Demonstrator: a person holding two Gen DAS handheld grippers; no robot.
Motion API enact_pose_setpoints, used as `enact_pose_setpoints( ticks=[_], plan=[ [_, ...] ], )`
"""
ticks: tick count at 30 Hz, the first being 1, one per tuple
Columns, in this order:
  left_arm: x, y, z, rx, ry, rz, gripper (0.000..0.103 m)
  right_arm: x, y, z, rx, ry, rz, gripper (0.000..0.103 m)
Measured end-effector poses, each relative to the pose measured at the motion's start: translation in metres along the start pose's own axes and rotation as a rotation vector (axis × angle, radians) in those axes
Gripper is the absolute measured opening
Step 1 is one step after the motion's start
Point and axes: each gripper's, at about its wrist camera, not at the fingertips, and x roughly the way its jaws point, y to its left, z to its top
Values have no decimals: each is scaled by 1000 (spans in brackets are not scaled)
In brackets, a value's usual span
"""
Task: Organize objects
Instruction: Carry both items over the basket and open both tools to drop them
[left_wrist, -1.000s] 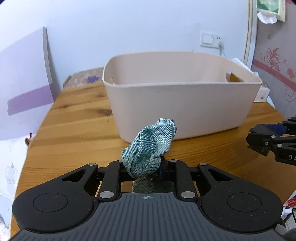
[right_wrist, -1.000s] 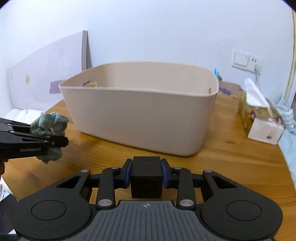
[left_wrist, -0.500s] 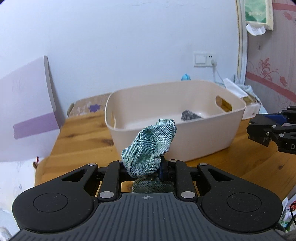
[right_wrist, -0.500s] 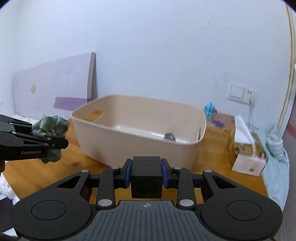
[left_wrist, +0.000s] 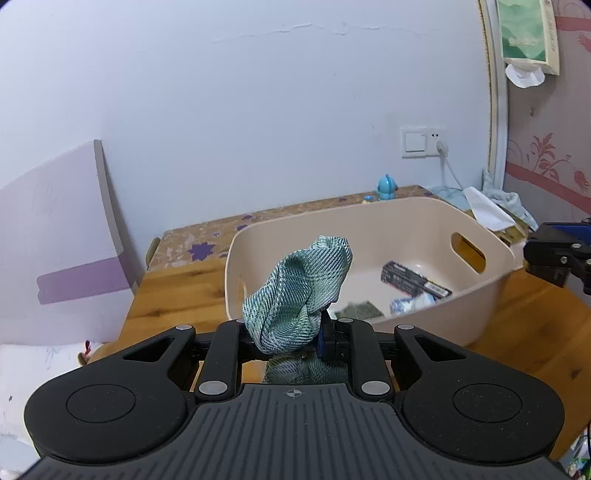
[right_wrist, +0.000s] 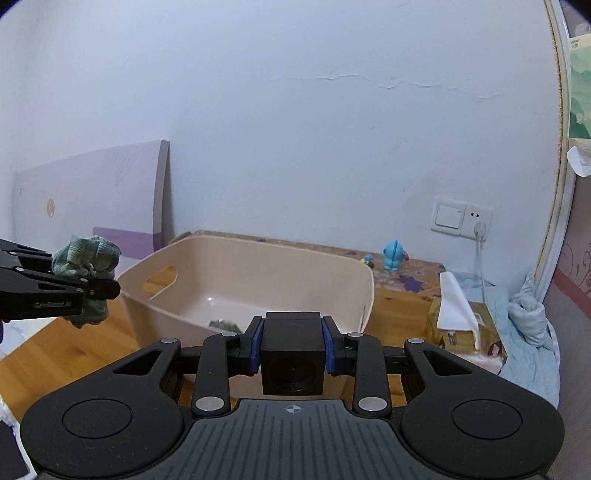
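Both hands just lifted above the tub, so its inside shows now. Left gripper stays clamped on the green cloth, right gripper on the black cube. Looks ready to drop both in.

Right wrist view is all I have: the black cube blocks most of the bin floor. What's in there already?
Observer: A long black packet lies on the floor of the beige bin, toward its right side.
Operator: Anything else?
Observer: A small blue-and-white item sits just in front of that packet.
Operator: And the left gripper's cloth?
Observer: The left gripper is shut on the green cloth, which bulges above the fingers, in front of the bin's near wall.
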Motion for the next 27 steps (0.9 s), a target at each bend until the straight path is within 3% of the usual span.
enact_pose_setpoints(
  ticks=[13,27],
  plan=[
    [60,-4,28,9,52,1,20,30,-17,24,11,-41,12,30],
    [136,-27,28,57,227,-28,21,96,-24,28,12,56,26,30]
  ],
)
